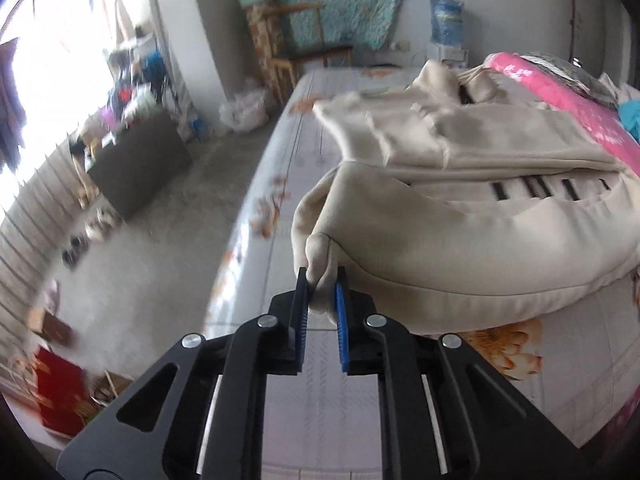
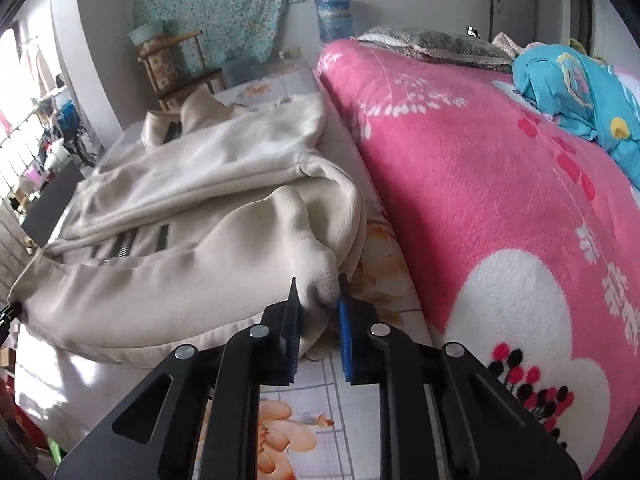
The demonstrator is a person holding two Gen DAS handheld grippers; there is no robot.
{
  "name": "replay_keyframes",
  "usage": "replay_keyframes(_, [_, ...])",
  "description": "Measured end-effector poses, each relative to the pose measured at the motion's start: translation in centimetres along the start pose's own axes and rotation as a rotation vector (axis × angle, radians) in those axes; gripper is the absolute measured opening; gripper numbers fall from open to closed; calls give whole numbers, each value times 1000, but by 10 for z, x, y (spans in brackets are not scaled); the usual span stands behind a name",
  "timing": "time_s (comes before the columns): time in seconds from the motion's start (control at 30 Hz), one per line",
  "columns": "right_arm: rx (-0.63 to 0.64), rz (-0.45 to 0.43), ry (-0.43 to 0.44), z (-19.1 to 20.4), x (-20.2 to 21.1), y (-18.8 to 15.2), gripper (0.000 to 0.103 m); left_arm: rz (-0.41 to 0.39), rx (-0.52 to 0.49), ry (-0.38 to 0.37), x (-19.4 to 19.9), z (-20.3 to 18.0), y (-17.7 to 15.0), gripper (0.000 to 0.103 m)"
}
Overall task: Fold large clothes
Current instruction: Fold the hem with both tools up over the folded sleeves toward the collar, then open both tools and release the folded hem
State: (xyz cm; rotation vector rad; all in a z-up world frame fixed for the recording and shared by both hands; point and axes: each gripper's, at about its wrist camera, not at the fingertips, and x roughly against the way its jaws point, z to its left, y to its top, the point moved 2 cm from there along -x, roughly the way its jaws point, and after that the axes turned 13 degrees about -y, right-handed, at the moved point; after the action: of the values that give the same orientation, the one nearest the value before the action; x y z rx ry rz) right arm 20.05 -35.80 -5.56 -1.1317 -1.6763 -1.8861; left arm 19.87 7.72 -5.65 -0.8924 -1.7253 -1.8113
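Observation:
A large cream jacket [image 1: 460, 216] with a zip and black-edged pockets lies on the flowered bed sheet [image 1: 320, 420], sleeves folded across its body. My left gripper [image 1: 322, 280] is shut on the jacket's near left hem corner and holds it raised off the sheet. The jacket also shows in the right wrist view [image 2: 192, 208]. My right gripper [image 2: 318, 288] is shut on the jacket's near right hem corner, also lifted. The left gripper's tip [image 2: 6, 314] shows at the far left edge of the right wrist view.
A thick pink blanket [image 2: 500, 200] lies right beside the jacket, with a blue quilt [image 2: 580, 92] and a grey pillow [image 2: 432, 44] on it. The bed's left edge drops to a concrete floor [image 1: 160, 260] with clutter. A wooden chair [image 1: 296, 48] stands past the bed's end.

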Motion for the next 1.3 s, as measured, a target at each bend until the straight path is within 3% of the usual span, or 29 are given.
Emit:
replay_keyframes(0.13, [-34,-11,74,-13,17,1,14,-21,-10,-32,35,-6,12,11])
replay_keyframes(0.33, [-78,34,130,-33,35,-32,14,43,31,-78,67,-2,-4,11])
replay_keyframes(0.47, [-38,59,139,-35,39,-68,16,133,152,-112,67,25,-36,13])
replay_keyframes(0.57, [27,78,75,-36,34,-79,26,199,239,-123,50,49,-57,17])
replay_keyframes(0.63, [22,75,57,-43,42,-75,33,189,270,-133,53,58,-61,19])
replay_keyframes(0.73, [5,12,6,-53,67,-64,41,93,304,-172,73,69,-56,29])
replay_keyframes(0.87, [5,-11,77,-31,85,-52,49,27,241,-285,80,49,-40,36])
replay_keyframes(0.97, [99,38,89,12,71,-49,53,55,149,-374,57,13,-28,44])
replay_keyframes(1.1, [170,122,100,60,42,-45,53,145,83,-461,16,-32,-23,44])
replay_keyframes(1.2, [165,143,-8,64,28,-37,53,186,29,-415,0,-53,-28,43])
replay_keyframes(1.3, [125,180,44,63,19,-33,52,187,-19,-383,-10,-67,-34,42])
